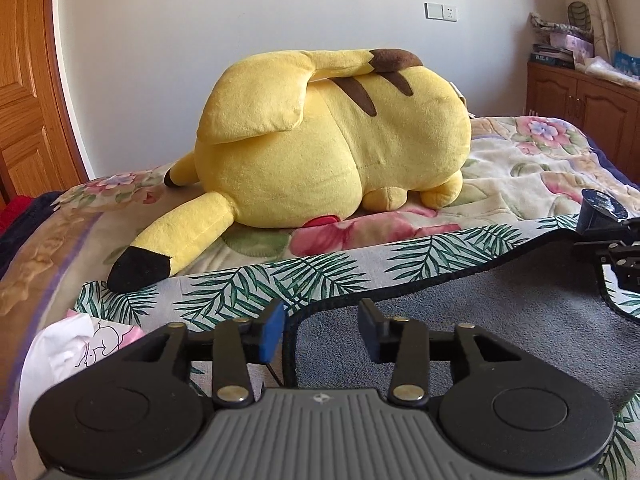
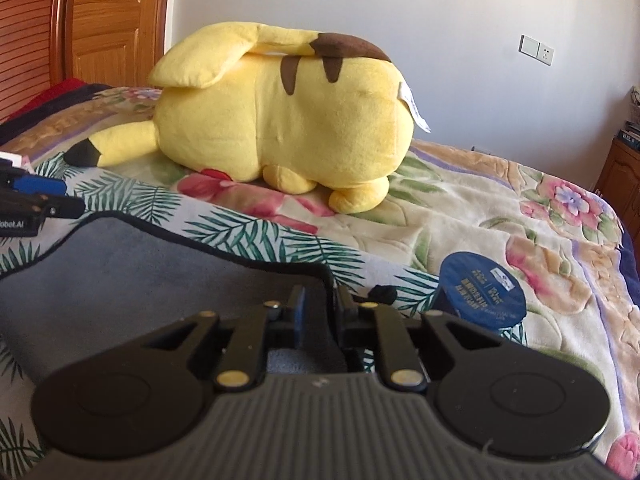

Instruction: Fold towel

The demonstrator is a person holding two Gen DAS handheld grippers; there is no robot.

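A grey towel [image 1: 500, 320] with a black hem lies on a palm-leaf cloth [image 1: 280, 284] on the bed; it also shows in the right wrist view [image 2: 132, 272]. My left gripper [image 1: 322, 330] is open, its jaws either side of the towel's far left corner, with the hem between them. My right gripper [image 2: 320, 312] is shut on the towel's far right corner, the black hem pinched between its fingers. The right gripper shows at the right edge of the left wrist view [image 1: 608, 232], and the left gripper at the left edge of the right wrist view [image 2: 36, 200].
A big yellow plush toy [image 1: 336, 136] lies on the floral blanket [image 2: 520, 216] just beyond the towel. A blue-lidded cup [image 2: 482, 292] stands right of my right gripper. White clothing [image 1: 72, 352] lies at the left. A wooden door [image 2: 112, 20] and cabinet [image 1: 580, 100] stand behind.
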